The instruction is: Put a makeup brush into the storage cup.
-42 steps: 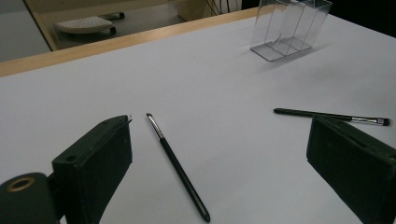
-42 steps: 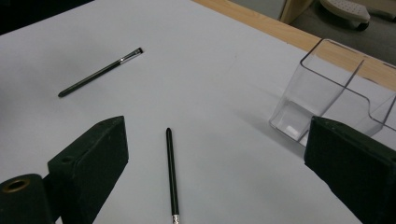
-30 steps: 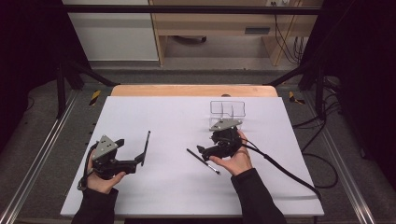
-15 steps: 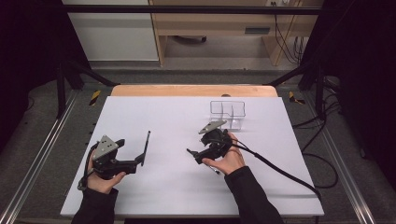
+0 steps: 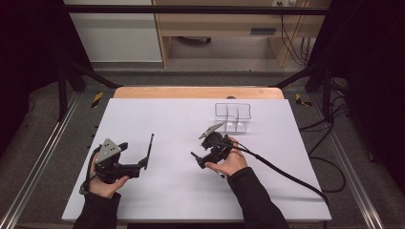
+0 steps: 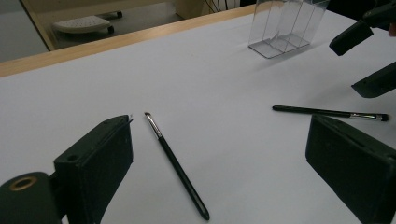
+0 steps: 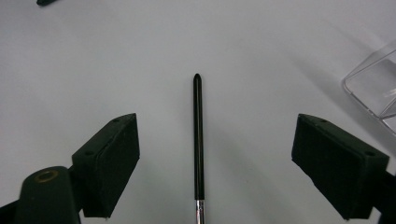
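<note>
White table point(image 5: 181, 119), 2 hand-held grippers. Left gripper point(image 5: 143, 162) at lower left of high view, jaws wide apart, nothing held. In left gripper view a thin black brush point(image 6: 175, 164) lies on the sheet btw its jaws, bristle end toward frame top, closer to the left jaw, not touching either.

Right gripper point(image 5: 197, 158) at center of high view, just below the clear divided box point(image 5: 232, 116), jaws wide open, empty. In right gripper view a 2nd brush point(image 7: 198, 144) lies centered btw the jaws, pointed handle end up-frame, metal ferrule at bottom edge; gap both sides, no contact. Box corner at right edge of that view.

Same 2nd brush seen at mid-right of left gripper view, lying sideways under the other gripper's jaws. Box at top right there, upright.
</note>
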`<state>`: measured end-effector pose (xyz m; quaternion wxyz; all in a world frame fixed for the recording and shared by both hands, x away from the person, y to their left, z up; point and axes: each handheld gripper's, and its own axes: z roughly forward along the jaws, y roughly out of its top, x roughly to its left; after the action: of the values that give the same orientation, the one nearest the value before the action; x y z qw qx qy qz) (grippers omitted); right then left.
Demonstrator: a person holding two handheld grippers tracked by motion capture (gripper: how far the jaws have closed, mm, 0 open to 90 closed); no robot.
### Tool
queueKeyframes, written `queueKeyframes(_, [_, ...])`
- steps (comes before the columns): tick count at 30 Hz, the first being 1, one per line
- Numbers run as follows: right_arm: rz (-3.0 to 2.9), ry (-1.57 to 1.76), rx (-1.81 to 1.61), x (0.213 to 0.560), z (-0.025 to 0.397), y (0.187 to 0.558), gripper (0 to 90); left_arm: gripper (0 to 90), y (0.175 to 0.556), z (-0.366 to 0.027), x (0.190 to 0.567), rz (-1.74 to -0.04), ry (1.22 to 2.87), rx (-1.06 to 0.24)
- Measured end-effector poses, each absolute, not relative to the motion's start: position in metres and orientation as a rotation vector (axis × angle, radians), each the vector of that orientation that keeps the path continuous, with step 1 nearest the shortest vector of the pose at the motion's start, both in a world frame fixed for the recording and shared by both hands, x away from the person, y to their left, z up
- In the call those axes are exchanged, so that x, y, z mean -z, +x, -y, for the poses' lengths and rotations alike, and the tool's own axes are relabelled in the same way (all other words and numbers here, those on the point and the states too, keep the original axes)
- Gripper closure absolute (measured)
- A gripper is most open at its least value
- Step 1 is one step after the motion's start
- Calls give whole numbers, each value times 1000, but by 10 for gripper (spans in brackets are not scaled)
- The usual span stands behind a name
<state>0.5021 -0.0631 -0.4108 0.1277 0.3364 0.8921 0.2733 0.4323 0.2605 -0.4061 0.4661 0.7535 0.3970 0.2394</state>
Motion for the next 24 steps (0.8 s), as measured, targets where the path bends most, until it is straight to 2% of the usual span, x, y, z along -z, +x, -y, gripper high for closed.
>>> queueKeyframes(12, [-2667,970,-675,426,58,507,256,74,432,-261,406,-972,1856,-588])
queueKeyframes(24, [-2727,997,-591,437,55,512,400,79,432,-260,406,-970,1859,-584])
